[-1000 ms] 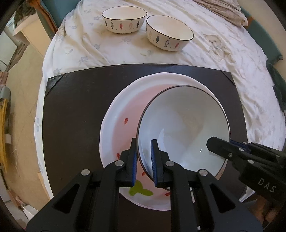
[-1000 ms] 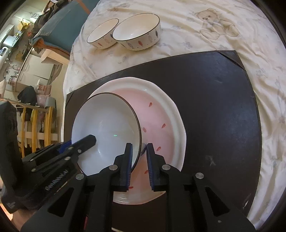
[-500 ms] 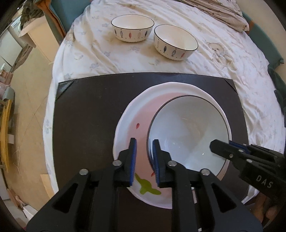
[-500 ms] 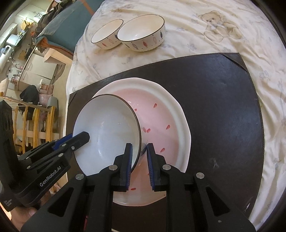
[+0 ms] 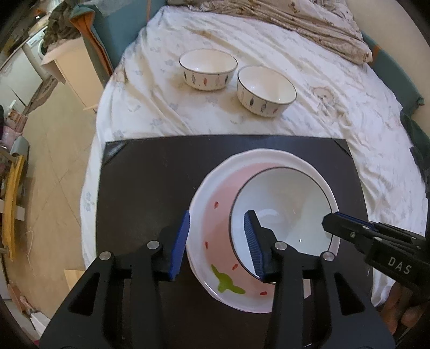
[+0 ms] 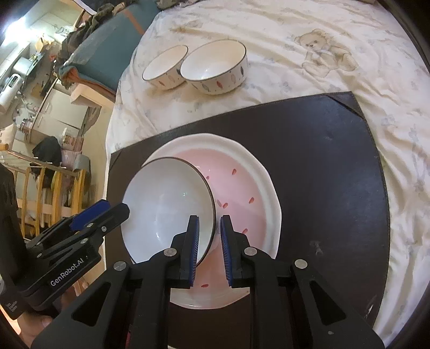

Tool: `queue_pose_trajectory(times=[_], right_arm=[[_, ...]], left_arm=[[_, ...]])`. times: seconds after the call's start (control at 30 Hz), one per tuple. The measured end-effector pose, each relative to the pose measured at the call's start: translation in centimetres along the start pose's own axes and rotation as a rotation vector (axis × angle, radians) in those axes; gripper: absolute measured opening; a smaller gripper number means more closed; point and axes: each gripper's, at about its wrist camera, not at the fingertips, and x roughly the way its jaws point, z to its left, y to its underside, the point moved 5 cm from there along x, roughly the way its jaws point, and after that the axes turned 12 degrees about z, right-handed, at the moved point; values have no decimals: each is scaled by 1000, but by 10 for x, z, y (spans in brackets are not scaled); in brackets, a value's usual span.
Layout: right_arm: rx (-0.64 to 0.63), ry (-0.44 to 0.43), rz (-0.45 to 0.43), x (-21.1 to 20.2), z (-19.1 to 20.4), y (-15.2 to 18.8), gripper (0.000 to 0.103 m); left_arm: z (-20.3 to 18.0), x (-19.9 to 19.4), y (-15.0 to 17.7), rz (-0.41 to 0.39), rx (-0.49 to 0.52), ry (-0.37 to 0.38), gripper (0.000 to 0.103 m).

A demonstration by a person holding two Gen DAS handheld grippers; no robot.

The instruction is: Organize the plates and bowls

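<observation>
A white bowl with a dark rim (image 5: 285,212) (image 6: 166,209) sits off-centre in a pink plate with a white rim (image 5: 215,222) (image 6: 242,193) on a dark mat (image 5: 150,182) (image 6: 322,161). My left gripper (image 5: 216,241) is open, its jaws astride the bowl's near rim and the plate's edge without gripping. My right gripper (image 6: 209,239) has its jaws slightly apart around the bowl's rim, with gaps showing on both sides. Two more patterned bowls (image 5: 208,69) (image 5: 266,91) stand side by side on the bedsheet beyond the mat; they also show in the right wrist view (image 6: 165,67) (image 6: 215,67).
The mat lies on a bed with a white printed sheet (image 5: 349,112) (image 6: 336,53). A brown blanket (image 5: 309,21) is bunched at the far end. A cabinet (image 5: 72,72) and a wooden rack (image 6: 53,188) stand on the floor to the left.
My left gripper has opened and let go of the bowl's rim and pulled back. The bowl now rests in the plate. My right gripper's jaws have loosened slightly on the rim.
</observation>
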Motion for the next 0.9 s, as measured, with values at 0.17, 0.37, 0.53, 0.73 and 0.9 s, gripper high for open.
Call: queue_pose_trajectory(times=[0.17, 0.37, 0.53, 0.73, 0.9], right_arm=[[-18, 15, -30, -9, 3, -1, 19], [-7, 49, -53, -17, -1, 0, 31], [-15, 73, -137, -31, 0, -1, 90], [-31, 80, -152, -36, 3, -2, 90], [-30, 81, -167, -41, 3, -3, 90]], left_arm=[[7, -11, -1, -44, -21, -11, 55], [10, -16, 0, -67, -33, -15, 71], [11, -22, 0, -95, -39, -7, 71], [7, -28, -1, -123, -22, -24, 71], [5, -35, -3, -152, -11, -34, 71]])
